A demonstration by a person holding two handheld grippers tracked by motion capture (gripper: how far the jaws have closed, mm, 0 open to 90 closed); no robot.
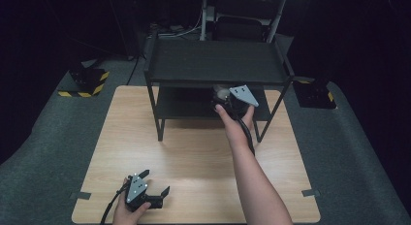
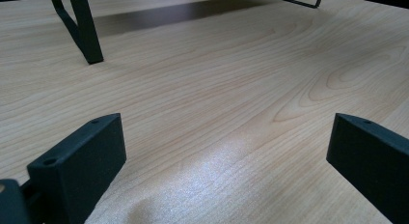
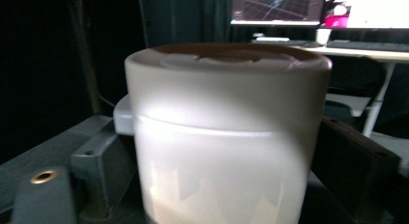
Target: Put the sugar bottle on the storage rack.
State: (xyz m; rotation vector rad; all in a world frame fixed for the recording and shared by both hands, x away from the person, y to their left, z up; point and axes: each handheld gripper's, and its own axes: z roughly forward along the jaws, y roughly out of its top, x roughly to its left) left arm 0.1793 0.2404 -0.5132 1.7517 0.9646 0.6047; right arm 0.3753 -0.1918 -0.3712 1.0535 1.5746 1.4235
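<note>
The white lidded jar [image 3: 226,132] stands on the lower shelf of the black rack [image 1: 213,65], toward that rack's right end, under the top shelf. The right gripper [image 1: 224,96] reaches in beneath the top shelf, held by a hand [image 1: 237,123] whose forearm stretches across the bench [image 1: 194,152] from the near edge. In the right gripper view the jar sits squarely between the two fingers [image 3: 354,161], very close to the camera, upright, its lid on and a small tab sticking out at the lid's left side. The left finger stands just beside the jar's wall and the right finger just beside the opposite wall; the jaws are parted about as wide as the jar, and whether the pads actually press on it I cannot tell, since the jar's body hides the contact on both sides.

The left gripper [image 1: 156,186] rests low on the bench, well in front of the rack and off toward its left leg, held in the other hand [image 1: 127,213] at the near edge. Its fingers [image 2: 77,161] stand wide apart with bare wood between them, gripping nothing. The rack's front left leg [image 2: 87,35] stands on the bench well beyond them
</note>
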